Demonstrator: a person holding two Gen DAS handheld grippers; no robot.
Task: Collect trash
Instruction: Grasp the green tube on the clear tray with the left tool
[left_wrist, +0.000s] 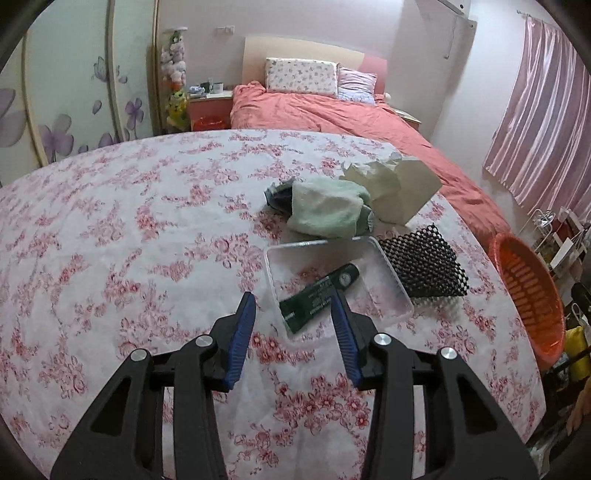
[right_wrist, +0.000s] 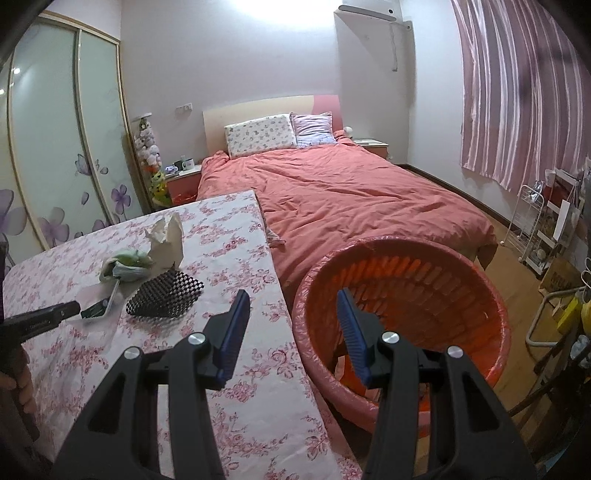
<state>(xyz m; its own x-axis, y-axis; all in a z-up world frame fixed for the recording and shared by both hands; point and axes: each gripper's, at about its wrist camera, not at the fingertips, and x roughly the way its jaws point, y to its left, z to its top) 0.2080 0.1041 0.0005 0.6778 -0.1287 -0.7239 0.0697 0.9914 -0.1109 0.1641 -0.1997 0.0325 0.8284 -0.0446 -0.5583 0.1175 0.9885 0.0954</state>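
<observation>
On the floral tablecloth lie a clear plastic tray (left_wrist: 388, 273) with a dark green tube (left_wrist: 319, 295) in it, a black mesh piece (left_wrist: 424, 266), a pale green cloth (left_wrist: 325, 208), a dark wrapper (left_wrist: 277, 195) and crumpled white paper (left_wrist: 391, 184). My left gripper (left_wrist: 293, 306) is open and empty, just short of the tray's near corner. My right gripper (right_wrist: 293, 306) is open and empty, held over the gap between the table edge and the orange bin (right_wrist: 406, 310). The mesh piece (right_wrist: 166, 295), cloth (right_wrist: 127, 264), paper (right_wrist: 166, 240) and the left gripper's fingers (right_wrist: 55, 312) also show in the right wrist view.
The orange bin (left_wrist: 528, 295) stands off the table's right edge. A bed with a red duvet (right_wrist: 351, 199) lies beyond the table. A white wire rack (right_wrist: 539, 229) and clutter stand at the right wall. Wardrobe doors (right_wrist: 55, 147) are on the left.
</observation>
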